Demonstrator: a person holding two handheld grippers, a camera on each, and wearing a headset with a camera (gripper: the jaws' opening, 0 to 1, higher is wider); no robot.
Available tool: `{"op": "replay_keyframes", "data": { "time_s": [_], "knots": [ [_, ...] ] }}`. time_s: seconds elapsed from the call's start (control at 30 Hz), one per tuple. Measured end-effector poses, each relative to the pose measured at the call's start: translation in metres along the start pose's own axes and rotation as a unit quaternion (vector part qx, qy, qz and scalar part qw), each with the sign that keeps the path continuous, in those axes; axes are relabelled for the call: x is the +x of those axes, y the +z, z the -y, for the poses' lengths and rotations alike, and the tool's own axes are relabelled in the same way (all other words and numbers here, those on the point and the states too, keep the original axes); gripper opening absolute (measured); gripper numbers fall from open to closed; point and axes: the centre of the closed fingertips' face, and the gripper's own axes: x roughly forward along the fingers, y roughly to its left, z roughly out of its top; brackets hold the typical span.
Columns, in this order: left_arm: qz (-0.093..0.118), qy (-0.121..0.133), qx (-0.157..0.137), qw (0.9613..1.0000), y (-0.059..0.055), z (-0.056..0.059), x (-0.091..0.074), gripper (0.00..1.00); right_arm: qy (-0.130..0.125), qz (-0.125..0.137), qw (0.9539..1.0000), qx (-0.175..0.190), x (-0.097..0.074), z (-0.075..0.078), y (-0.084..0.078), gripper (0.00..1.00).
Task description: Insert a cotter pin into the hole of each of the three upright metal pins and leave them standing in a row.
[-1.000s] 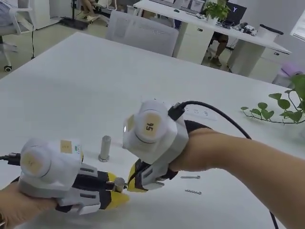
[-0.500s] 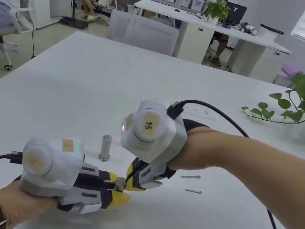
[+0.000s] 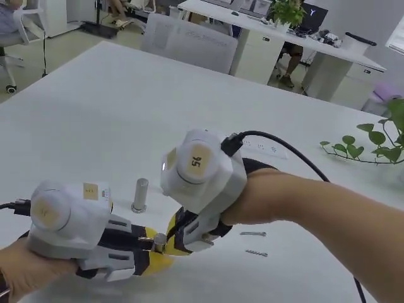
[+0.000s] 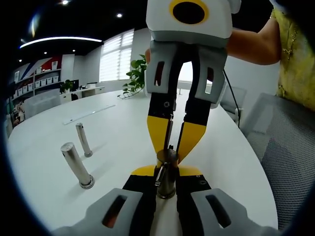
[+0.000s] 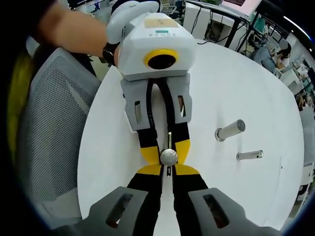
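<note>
Near the front edge of the white table, the left gripper is clamped on an upright metal pin, and the right gripper pinches a cotter pin just above its head. This looks like the first insertion; next, the thin tip must meet the hole and slide through. Two other metal pins stand on the far side, apparently bare
</note>
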Motion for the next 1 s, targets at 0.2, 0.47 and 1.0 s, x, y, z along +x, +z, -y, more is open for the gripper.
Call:
{"op": "replay_keyframes", "data": {
  "time_s": [0.2, 0.47, 1.0],
  "knots": [
    [0.000, 0.000, 0.000, 1.0000, -0.0005, 0.0005, -0.0005, 0.12, 0.003, -0.002, 1.0000, 0.009, -0.0026, -0.0018, -0.0049, 0.10],
    [0.000, -0.001, 0.000, 1.0000, -0.0012, 0.0003, -0.0008, 0.12, 0.001, -0.004, 1.0000, -0.001, -0.0020, -0.0006, -0.0072, 0.05],
    [0.002, -0.003, -0.005, 1.0000, -0.0022, -0.0009, -0.0002, 0.12, 0.004, 0.009, 0.9998, 0.016, -0.0030, -0.0033, -0.0085, 0.09]
  ]
}}
